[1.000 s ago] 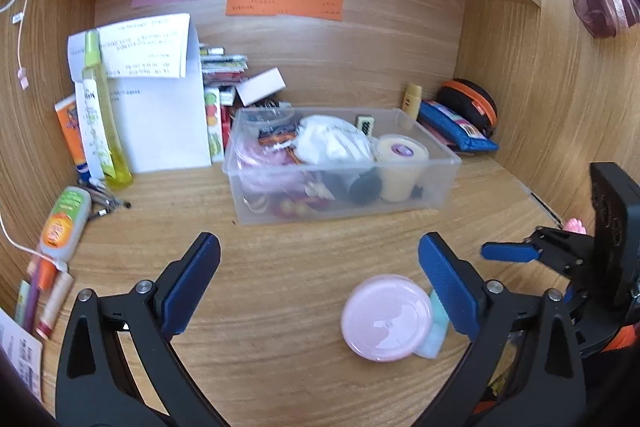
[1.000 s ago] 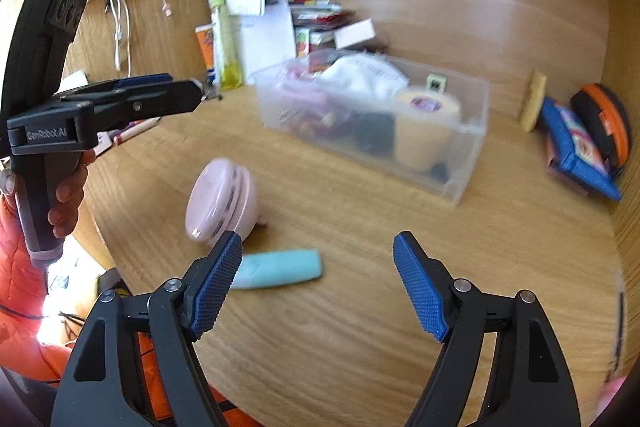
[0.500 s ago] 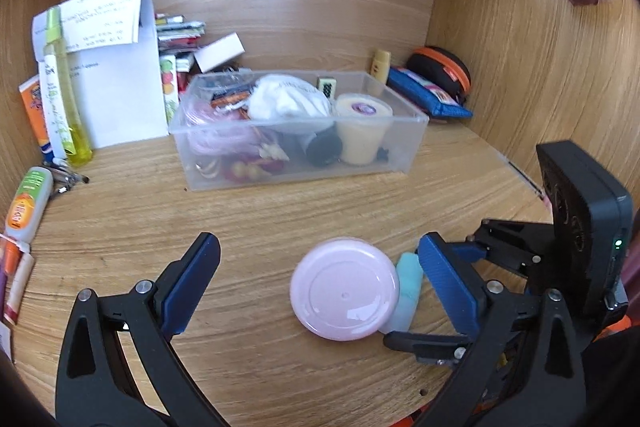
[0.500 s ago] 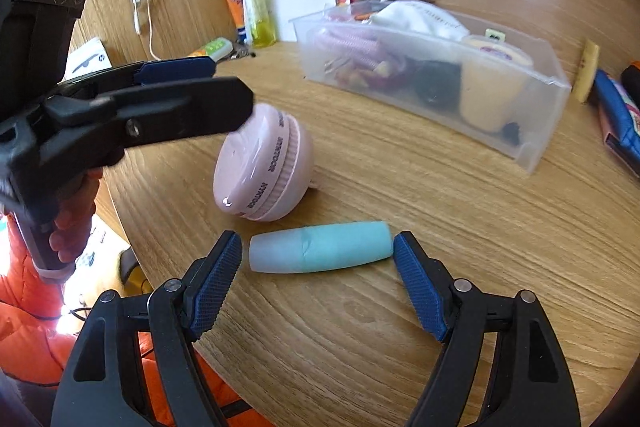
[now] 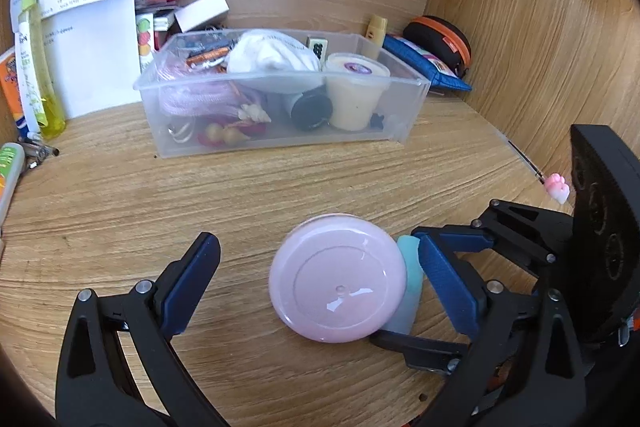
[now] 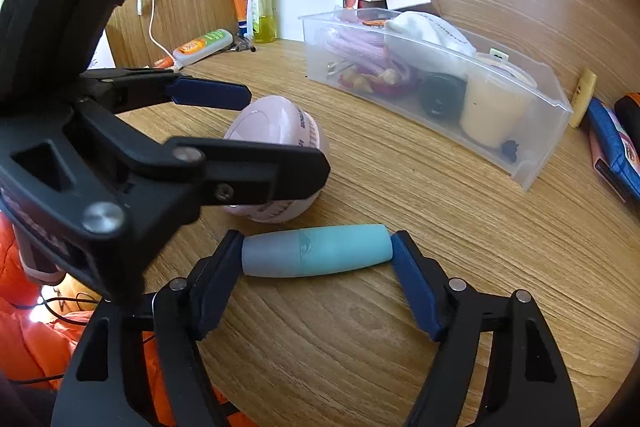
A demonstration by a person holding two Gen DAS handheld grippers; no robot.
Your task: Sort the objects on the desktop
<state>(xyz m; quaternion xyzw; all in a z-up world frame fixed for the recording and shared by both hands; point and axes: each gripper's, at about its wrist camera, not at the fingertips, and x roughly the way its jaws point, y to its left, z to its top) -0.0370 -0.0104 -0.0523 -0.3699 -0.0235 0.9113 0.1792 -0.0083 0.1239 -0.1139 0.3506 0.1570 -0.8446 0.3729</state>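
Note:
A round pink case (image 5: pixel 338 277) lies on the wooden desk, between the fingers of my open left gripper (image 5: pixel 320 279), nearer the right finger; it also shows in the right wrist view (image 6: pixel 280 143). A teal tube (image 6: pixel 318 255) lies flat beside it, end to end between the fingers of my right gripper (image 6: pixel 318 269); both pads look to touch its ends, and it still rests on the desk. In the left wrist view the tube (image 5: pixel 410 287) peeks out behind the pink case. A clear plastic bin (image 5: pixel 412 103) full of small items stands behind.
Bottles and tubes (image 5: pixel 36 67) and papers stand at the back left. A blue pouch (image 5: pixel 424 65) and a black-orange case (image 5: pixel 440 37) lie at the back right by the side wall. A pen with a pink paw (image 5: pixel 558 187) lies at the right.
Both grippers moved forward and down. The pink case now sits between the left fingers. The right fingers have closed in onto the ends of the teal tube.

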